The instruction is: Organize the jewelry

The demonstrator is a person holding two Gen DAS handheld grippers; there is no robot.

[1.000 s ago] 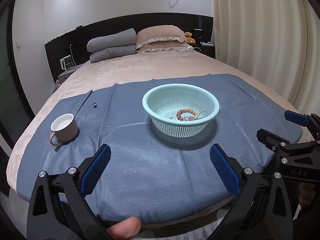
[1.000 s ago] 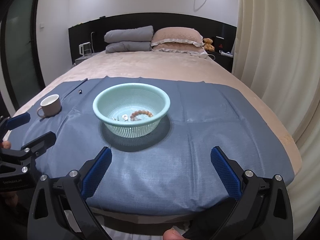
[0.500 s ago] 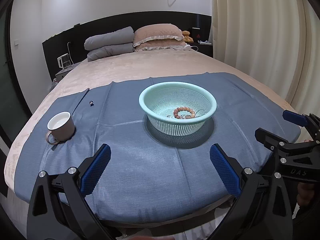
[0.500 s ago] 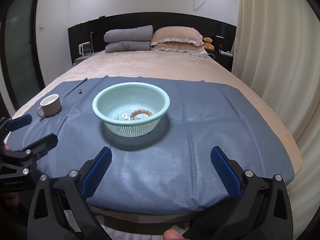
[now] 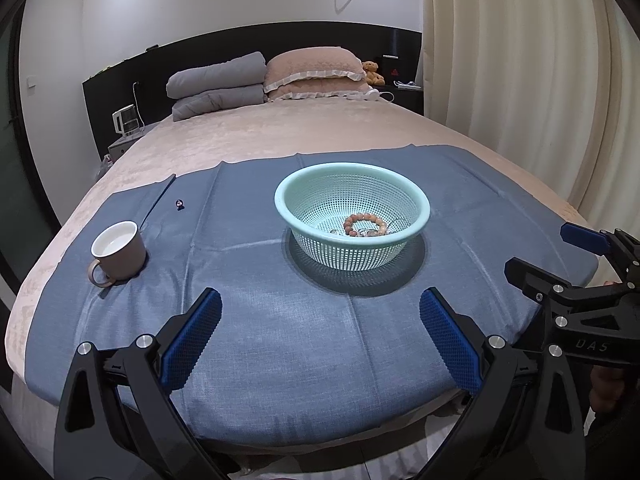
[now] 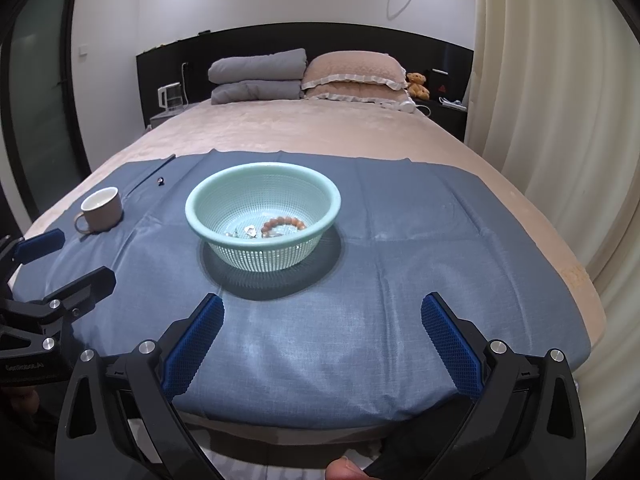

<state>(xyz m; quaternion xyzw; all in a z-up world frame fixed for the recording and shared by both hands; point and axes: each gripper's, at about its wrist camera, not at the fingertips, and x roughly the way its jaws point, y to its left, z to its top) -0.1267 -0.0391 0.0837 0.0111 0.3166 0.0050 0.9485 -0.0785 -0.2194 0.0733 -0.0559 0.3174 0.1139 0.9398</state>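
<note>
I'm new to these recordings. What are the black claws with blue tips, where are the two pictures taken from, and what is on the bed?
There is no robot here. A person holds a two-finger clamp in each hand, and each clamp carries a camera looking forward along its fingers. The left gripper fills the bottom of its own picture, and the right gripper fills the bottom of the other. Each also shows at the edge of the other's view. Both are open and hold nothing.

On the bed lies a blue cloth. On it stand a mint basket and a mug. Inside the basket lie a bead bracelet and some small shiny pieces, too small to identify. A tiny object lies beyond the mug.
</note>
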